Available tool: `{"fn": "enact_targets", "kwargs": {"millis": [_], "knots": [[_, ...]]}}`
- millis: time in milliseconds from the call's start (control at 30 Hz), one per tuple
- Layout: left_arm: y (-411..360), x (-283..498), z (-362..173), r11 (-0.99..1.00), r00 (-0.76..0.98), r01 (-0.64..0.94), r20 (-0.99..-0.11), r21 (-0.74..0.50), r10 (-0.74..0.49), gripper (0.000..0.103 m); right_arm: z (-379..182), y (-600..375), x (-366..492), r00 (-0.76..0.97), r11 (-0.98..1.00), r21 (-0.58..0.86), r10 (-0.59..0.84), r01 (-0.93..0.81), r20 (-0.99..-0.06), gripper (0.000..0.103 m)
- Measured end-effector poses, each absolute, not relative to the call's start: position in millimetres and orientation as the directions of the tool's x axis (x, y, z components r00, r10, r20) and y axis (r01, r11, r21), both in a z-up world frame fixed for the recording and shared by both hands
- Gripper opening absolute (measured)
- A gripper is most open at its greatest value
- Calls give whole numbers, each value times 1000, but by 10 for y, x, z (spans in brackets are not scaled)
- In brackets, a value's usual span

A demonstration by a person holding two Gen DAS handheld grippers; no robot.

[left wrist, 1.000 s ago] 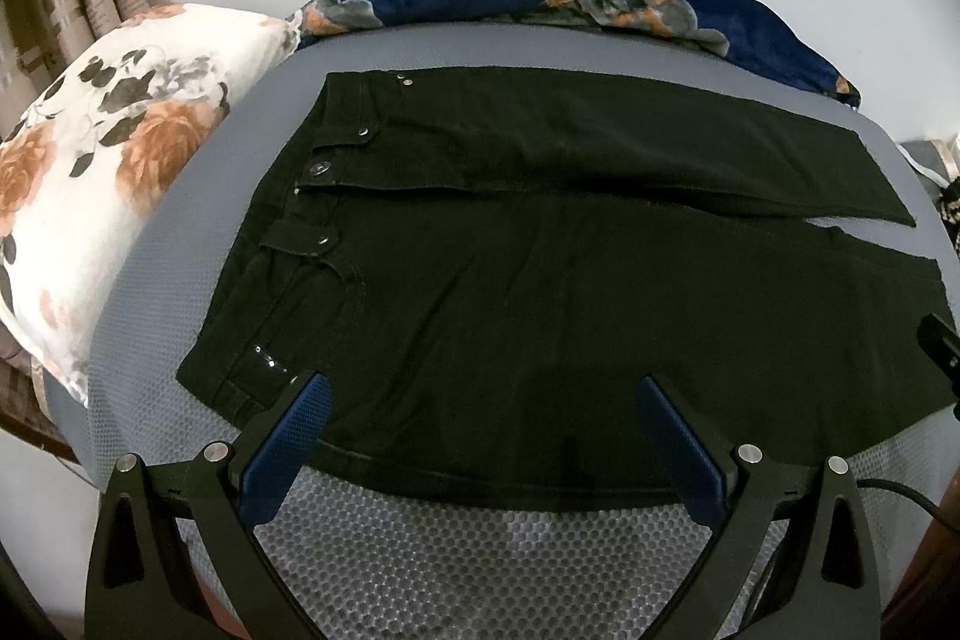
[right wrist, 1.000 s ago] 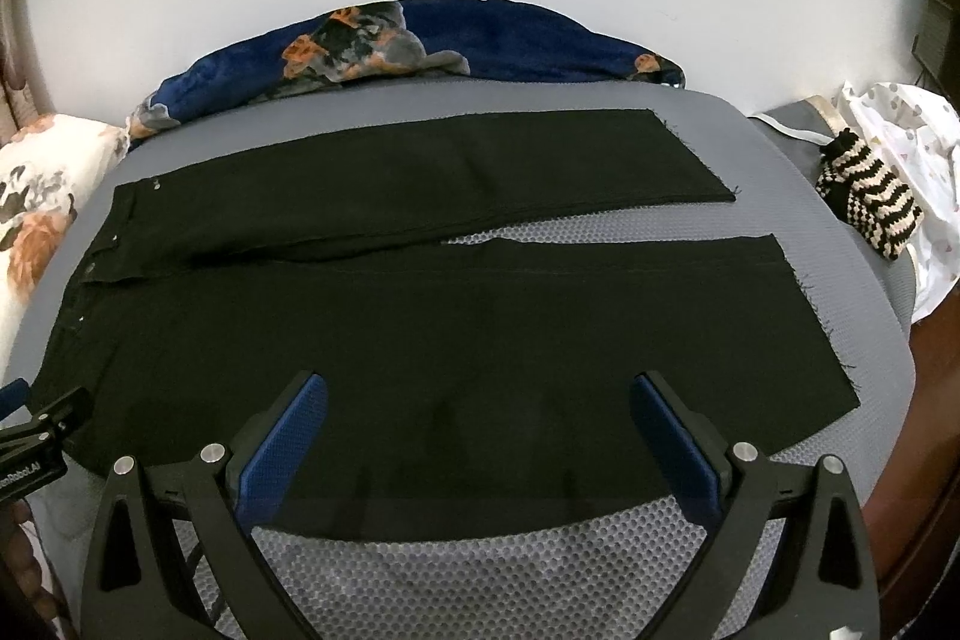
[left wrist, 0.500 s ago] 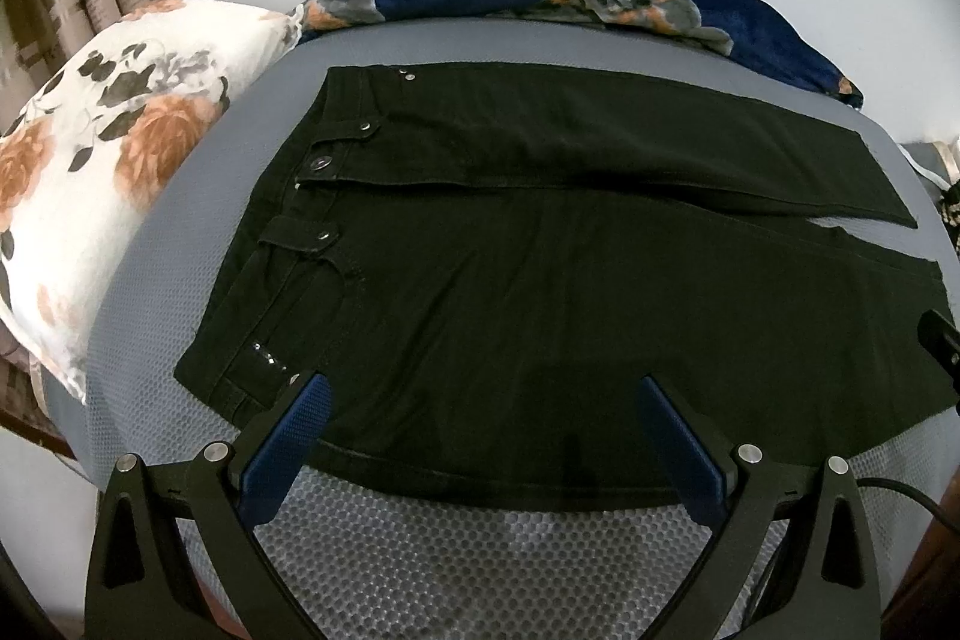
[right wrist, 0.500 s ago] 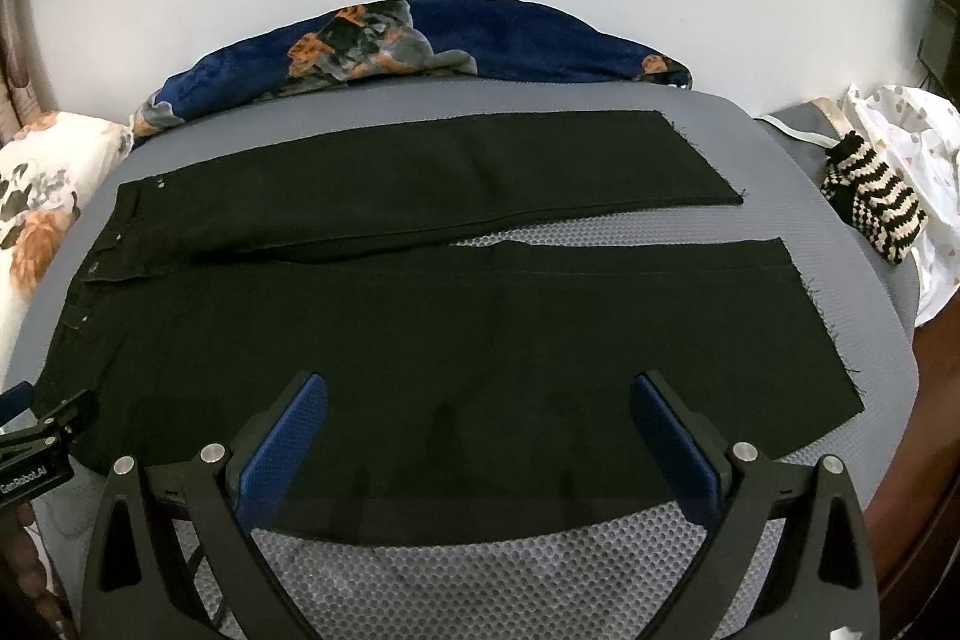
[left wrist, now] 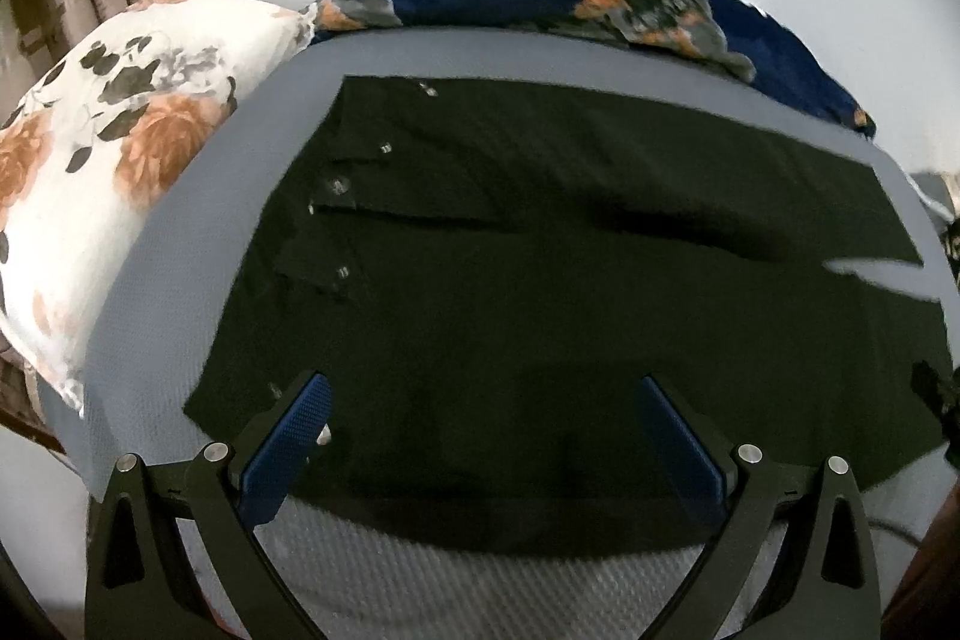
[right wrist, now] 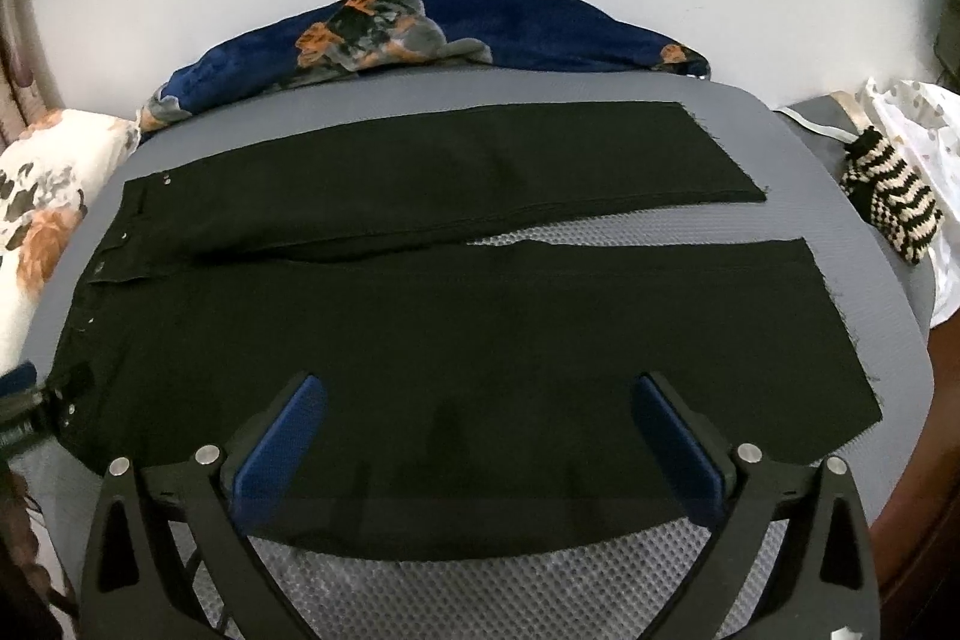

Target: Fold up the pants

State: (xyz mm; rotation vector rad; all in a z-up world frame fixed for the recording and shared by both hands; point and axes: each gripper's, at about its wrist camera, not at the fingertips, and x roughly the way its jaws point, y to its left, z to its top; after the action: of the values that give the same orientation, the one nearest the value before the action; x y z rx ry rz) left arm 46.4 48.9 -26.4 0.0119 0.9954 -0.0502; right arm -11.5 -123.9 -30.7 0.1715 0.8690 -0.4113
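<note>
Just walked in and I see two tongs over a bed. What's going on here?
A person holds tongs in each hand to fold the black pants, which lie flat on the grey bed, both legs spread side by side. Nothing is folded yet. The left tongs hang open over the waistband end, and the right tongs hang open over the near leg. Neither grips the cloth.

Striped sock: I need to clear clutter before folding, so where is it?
In the right wrist view, the striped sock lies at the far right, off the pants' hem end, against a white cloth.
</note>
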Motion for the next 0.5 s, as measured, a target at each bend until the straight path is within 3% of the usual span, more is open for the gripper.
{"fn": "enact_targets", "kwargs": {"millis": [100, 233, 400, 500], "knots": [[715, 723, -175, 998, 547, 8, -835, -60, -54, 101, -275, -1268, 53, 577, 922, 36, -211, 386, -789, 103], [1175, 1172, 20, 988, 577, -47, -811, -147, -93, 101, -105, -1222, 366, 683, 960, 81, -130, 268, -719, 103], [1639, 1655, 86, 973, 589, -69, -796, -220, -138, 101, -234, -1203, 908, 639, 963, 251, 132, 99, -758, 103], [1901, 1994, -12, 953, 579, -94, -794, -289, -184, 101, -363, -1185, 1196, 599, 970, 206, 89, 130, -796, 103]]}}
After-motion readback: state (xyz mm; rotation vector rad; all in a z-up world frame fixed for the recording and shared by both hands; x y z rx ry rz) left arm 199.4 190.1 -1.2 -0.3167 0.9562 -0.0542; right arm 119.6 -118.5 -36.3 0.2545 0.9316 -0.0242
